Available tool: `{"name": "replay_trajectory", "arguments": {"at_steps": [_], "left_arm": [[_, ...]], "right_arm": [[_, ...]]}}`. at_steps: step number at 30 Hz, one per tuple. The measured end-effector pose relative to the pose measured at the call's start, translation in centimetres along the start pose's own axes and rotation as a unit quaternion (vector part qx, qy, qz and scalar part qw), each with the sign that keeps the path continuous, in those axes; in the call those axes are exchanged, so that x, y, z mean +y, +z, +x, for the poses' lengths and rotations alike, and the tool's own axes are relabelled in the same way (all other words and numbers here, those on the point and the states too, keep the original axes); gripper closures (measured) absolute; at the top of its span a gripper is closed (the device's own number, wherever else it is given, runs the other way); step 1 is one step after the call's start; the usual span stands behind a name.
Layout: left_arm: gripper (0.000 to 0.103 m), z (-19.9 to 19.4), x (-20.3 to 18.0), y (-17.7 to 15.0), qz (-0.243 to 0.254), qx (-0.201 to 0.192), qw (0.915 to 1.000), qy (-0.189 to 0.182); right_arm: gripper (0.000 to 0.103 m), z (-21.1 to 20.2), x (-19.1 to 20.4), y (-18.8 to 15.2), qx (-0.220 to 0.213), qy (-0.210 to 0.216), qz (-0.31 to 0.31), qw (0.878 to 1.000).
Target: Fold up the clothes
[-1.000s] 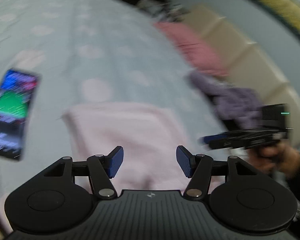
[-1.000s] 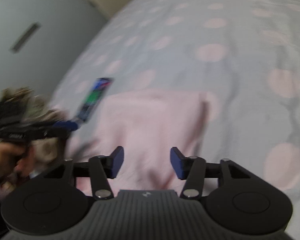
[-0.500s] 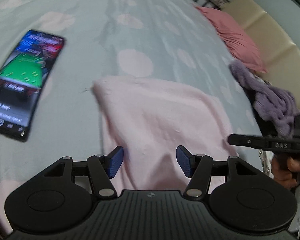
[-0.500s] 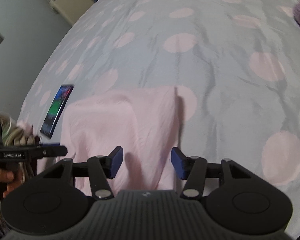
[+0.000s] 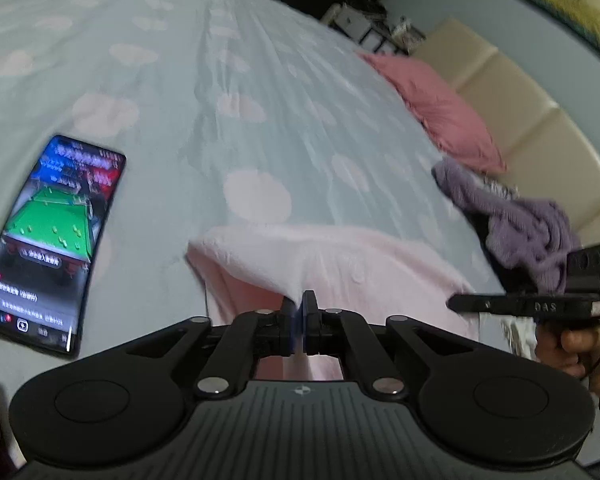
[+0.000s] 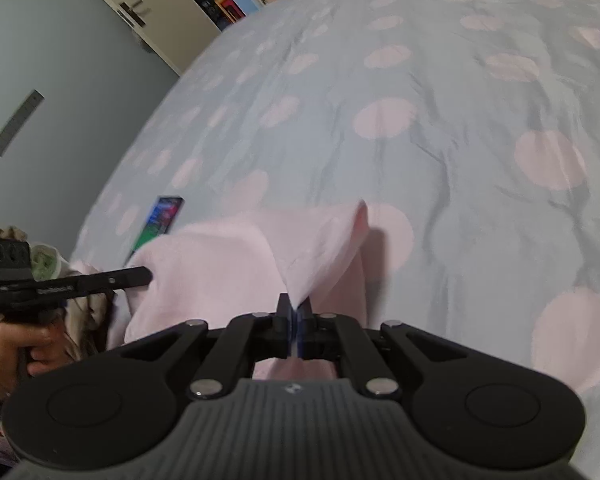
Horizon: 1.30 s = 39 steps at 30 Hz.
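Note:
A pale pink cloth (image 5: 340,264) lies on the pale blue bedspread with pink dots (image 5: 204,128). My left gripper (image 5: 299,312) is shut on the cloth's near edge, which rises in a peak to its jaws. In the right wrist view the same pink cloth (image 6: 228,256) is pinched by my right gripper (image 6: 295,315), also shut, with a corner (image 6: 360,216) lifted off the bed. Each view shows the other gripper at the side, the right gripper (image 5: 460,304) and the left gripper (image 6: 146,274), each held by a hand.
A phone (image 5: 48,240) with a lit screen lies on the bed left of the cloth. A purple garment (image 5: 512,220) and a pink pillow (image 5: 440,108) lie to the right by the beige headboard (image 5: 540,128). A door (image 6: 112,12) stands beyond the bed.
Both grippers were open half a second ago and have closed on the pink cloth's near edge. The cloth's edge is now lifted off the bed.

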<state>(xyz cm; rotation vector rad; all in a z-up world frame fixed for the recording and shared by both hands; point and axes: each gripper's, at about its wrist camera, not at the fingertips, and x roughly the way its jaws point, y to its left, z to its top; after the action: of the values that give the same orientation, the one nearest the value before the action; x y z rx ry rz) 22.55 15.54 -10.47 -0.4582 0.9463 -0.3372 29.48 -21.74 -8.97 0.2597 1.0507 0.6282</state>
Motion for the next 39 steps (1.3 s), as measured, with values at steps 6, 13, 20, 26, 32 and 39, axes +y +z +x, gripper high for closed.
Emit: {"name": "replay_trajectory", "arguments": {"at_steps": [6,13,20,26,32,39], "left_arm": [[0.068,-0.4,-0.8,-0.8,0.035,0.004,0.9977,0.059],[0.061,-4.5,-4.9,-1.8,0.138,-0.084,0.9865,0.024],[0.061,-0.3,-7.7,-4.9,0.202,0.022,0.9792,-0.001],[0.060,1.8,-6.6,-6.0,0.215,0.048,0.9752,0.022],[0.060,-3.3,-8.0,-3.8,0.203,0.003,0.9791,0.010],[0.054,-11.0,-9.3,-7.5,0.196,0.012,0.9806,0.001]], "right_arm": [[0.064,-0.6,0.4,-0.5,-0.005,-0.041,-0.003,0.999],[0.065,-3.2,4.1,-1.2,-0.029,-0.018,-0.065,0.997],[0.065,0.9,7.8,-4.3,0.033,-0.005,-0.142,0.989],[0.072,2.7,6.2,-5.1,0.050,-0.021,-0.134,0.989],[0.062,-4.0,7.4,-3.1,-0.002,0.017,-0.122,0.992],[0.055,-13.2,8.8,-6.2,-0.033,0.022,-0.127,0.991]]}}
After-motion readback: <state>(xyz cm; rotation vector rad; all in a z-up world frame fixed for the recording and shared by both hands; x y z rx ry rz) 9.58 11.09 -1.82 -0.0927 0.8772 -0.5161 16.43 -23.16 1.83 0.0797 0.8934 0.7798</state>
